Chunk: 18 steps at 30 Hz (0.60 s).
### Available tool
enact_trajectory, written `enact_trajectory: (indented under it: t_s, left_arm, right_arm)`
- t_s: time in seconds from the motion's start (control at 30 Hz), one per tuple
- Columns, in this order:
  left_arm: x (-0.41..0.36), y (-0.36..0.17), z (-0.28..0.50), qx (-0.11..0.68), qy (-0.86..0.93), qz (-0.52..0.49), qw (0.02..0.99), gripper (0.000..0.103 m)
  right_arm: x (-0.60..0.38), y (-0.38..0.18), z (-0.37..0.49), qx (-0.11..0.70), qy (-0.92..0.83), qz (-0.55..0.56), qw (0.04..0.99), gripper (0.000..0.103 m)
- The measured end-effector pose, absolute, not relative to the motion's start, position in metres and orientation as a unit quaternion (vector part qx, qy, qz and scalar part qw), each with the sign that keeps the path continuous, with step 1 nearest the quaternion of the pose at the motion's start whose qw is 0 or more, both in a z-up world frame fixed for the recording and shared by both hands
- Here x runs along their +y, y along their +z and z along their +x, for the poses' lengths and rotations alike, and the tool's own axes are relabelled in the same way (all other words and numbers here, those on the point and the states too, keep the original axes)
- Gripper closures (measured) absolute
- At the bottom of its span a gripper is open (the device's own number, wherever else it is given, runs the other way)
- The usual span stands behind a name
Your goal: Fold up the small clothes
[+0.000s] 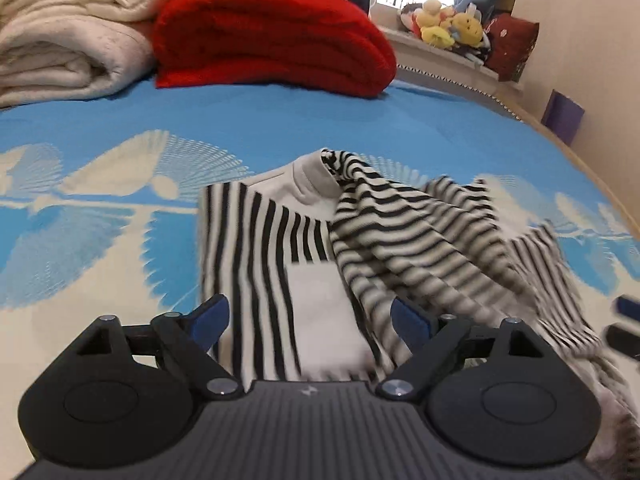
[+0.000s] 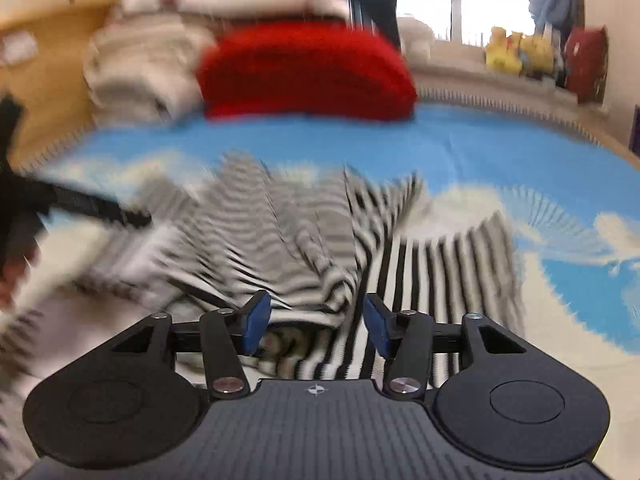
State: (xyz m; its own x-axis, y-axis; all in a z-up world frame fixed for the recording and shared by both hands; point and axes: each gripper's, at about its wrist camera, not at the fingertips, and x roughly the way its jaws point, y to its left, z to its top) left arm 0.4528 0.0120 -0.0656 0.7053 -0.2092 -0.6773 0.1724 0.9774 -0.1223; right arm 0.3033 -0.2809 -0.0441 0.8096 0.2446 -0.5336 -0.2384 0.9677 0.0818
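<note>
In the left wrist view, the left gripper is seen with its 2 blue-padded jaws spread wide, nothing pinched between them. The striped garment is spread on the blue and white bedcover directly ahead, its near part lying under the gap of the jaws, with a rumpled fold heaped toward the right. Open cover is left to the left and beyond the garment. Farther back the way is closed by a red blanket and a cream blanket; plush toys are set on a ledge past the bed's edge.

In the right wrist view, heavily blurred, the right gripper is held with its jaws apart over the striped garment, no cloth clamped. Bare cover is left at the right. The left gripper is seen at the left edge, above the cloth.
</note>
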Motion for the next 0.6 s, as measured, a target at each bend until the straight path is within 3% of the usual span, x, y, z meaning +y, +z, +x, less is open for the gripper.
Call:
enact_trajectory:
  t_s: [0.03,0.3,0.4,0.6]
  left_arm:
    - [0.016,-0.057,0.432,0.369,-0.103,-0.026,0.923,0.0]
    - [0.056,-0.057,0.26,0.326,-0.083,0.023,0.942,0.0]
    - [0.064,-0.069,0.217,0.317,-0.061,0.029,0.946,0.0]
    - [0.049,-0.086,0.19,0.3,-0.038,0.099,0.948,0.0]
  right_arm:
    - [-0.284,-0.03,0.279,0.272,0.122,0.016,0.955,0.032]
    - [-0.274,-0.005,0.113,0.221,0.069,0.067,0.97,0.014]
    - [-0.262,-0.026,0.099,0.269,0.046,0.042,0.961,0.016]
    - [-0.276,-0.035,0.09,0.289,0.031,0.037,0.956,0.016]
